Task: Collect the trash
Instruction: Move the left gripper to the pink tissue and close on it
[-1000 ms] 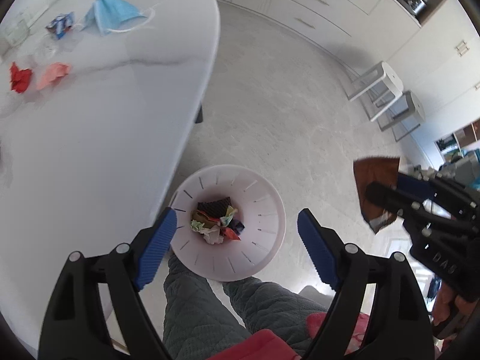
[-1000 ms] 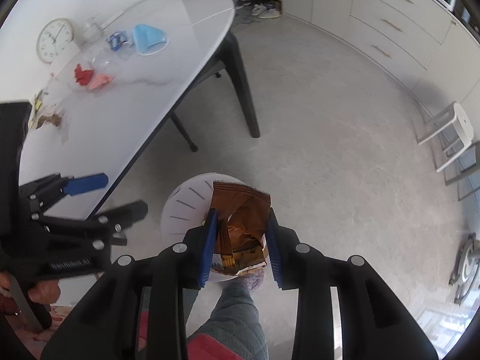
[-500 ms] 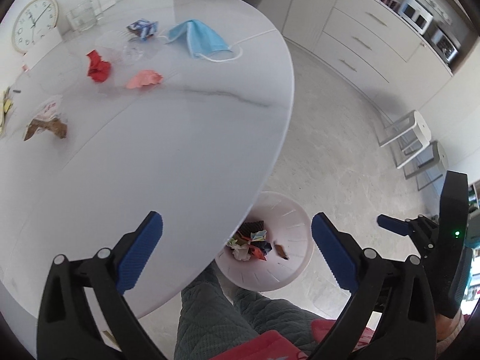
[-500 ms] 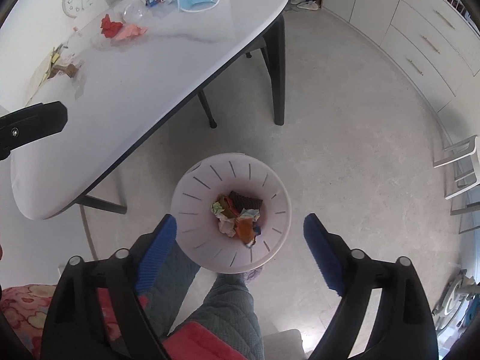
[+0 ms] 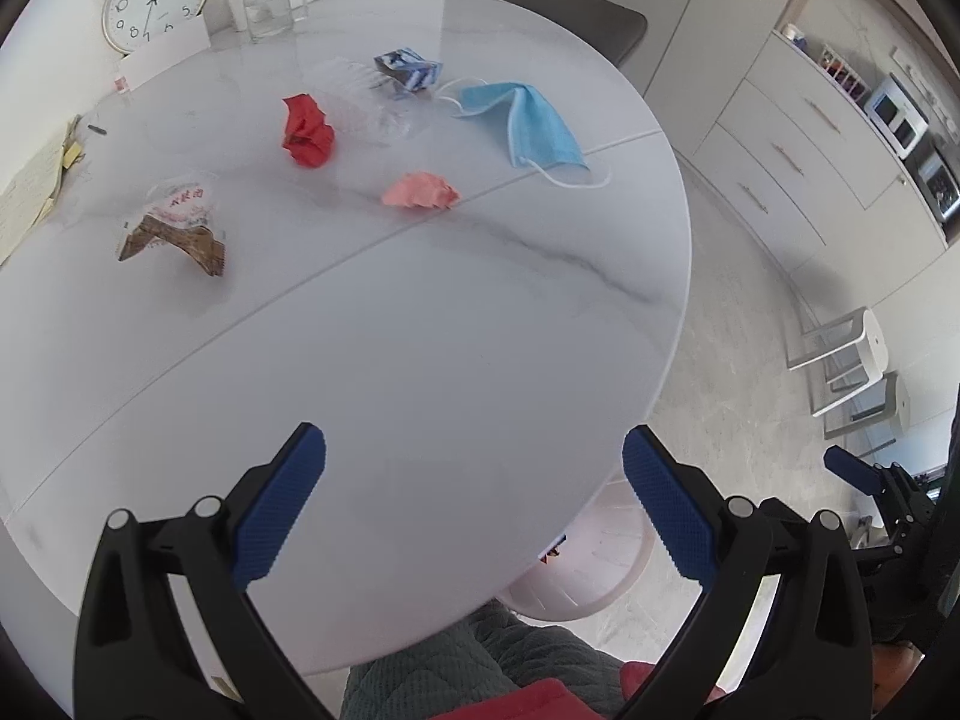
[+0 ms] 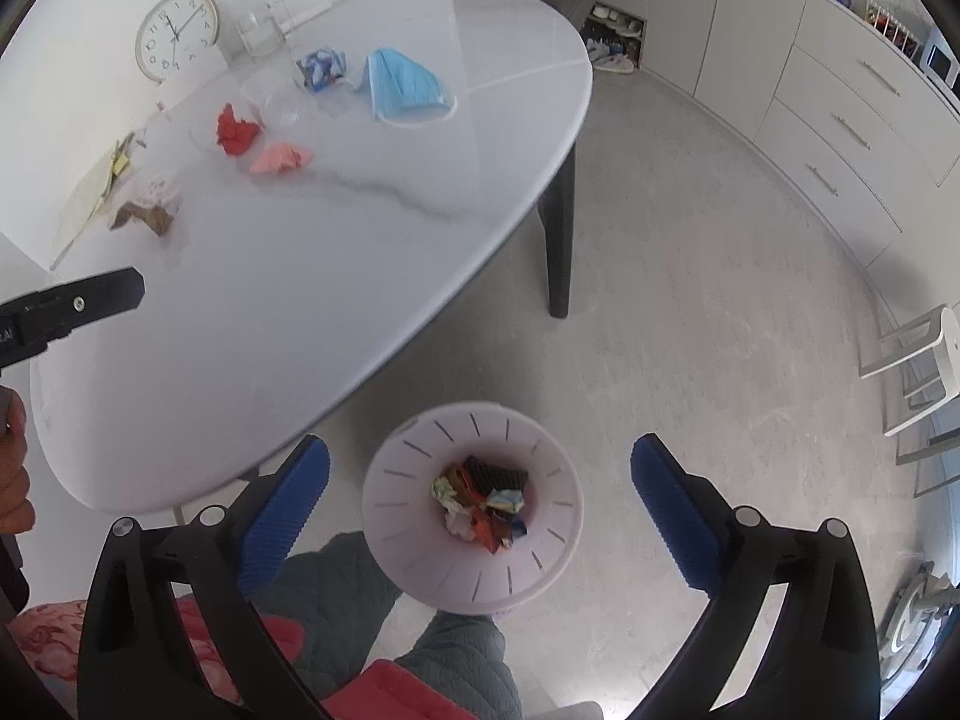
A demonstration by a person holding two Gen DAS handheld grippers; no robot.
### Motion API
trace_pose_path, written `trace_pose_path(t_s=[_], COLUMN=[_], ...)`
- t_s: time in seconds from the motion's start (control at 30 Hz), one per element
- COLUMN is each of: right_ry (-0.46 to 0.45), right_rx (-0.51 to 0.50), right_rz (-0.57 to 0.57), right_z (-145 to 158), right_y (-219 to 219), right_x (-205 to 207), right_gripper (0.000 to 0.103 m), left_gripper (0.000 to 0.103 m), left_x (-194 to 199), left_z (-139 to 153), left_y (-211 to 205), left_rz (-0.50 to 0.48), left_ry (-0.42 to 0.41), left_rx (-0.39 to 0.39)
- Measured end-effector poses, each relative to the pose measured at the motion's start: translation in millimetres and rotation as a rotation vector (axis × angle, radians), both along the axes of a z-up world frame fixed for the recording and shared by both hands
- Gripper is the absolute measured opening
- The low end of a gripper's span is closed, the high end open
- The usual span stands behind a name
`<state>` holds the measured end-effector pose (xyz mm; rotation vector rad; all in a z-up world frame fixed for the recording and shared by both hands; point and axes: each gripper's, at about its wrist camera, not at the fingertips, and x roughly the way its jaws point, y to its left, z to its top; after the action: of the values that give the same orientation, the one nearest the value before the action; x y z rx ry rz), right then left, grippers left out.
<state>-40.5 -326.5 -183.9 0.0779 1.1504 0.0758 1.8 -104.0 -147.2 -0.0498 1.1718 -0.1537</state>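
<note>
With your left gripper point(image 5: 474, 495) wide and empty over the table point(image 5: 420, 360), reach for the pink paper wad point(image 5: 420, 191), pinch it squarely, then carry it to the bin point(image 6: 471, 507).

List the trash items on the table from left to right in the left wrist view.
Brown wrapper → red wad → blue-white wrapper → pink wad → blue mask. The clear plastic near the red wad overlaps it, so I leave it out.
</note>
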Motion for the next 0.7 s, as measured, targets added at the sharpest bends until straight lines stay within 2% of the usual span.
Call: trace_pose_path(t_s=[0.33,0.5,0.7], right_ry=[-0.026,-0.030,-0.019], right_rx=[-0.003,-0.021,-0.025], right_rz=[-0.024,-0.034,-0.053], right_z=[13.7,16.2,12.0], right_y=[25.4,35.0,40.2], right_x=[45.8,65.8,92.1], right_gripper=[0.100,0.100,0.100], left_gripper=[0.095,0.095,0.095], left_x=[50.2,81.8,120.6], left_z=[-0.3,-11.9,-31.5], left_y=[21.1,24.6,17.4], left_rz=[-0.008,-0.033,-0.083], left_ry=[-0.016,-0.024,-0.028], left_rx=[-0.004,-0.029,-0.010])
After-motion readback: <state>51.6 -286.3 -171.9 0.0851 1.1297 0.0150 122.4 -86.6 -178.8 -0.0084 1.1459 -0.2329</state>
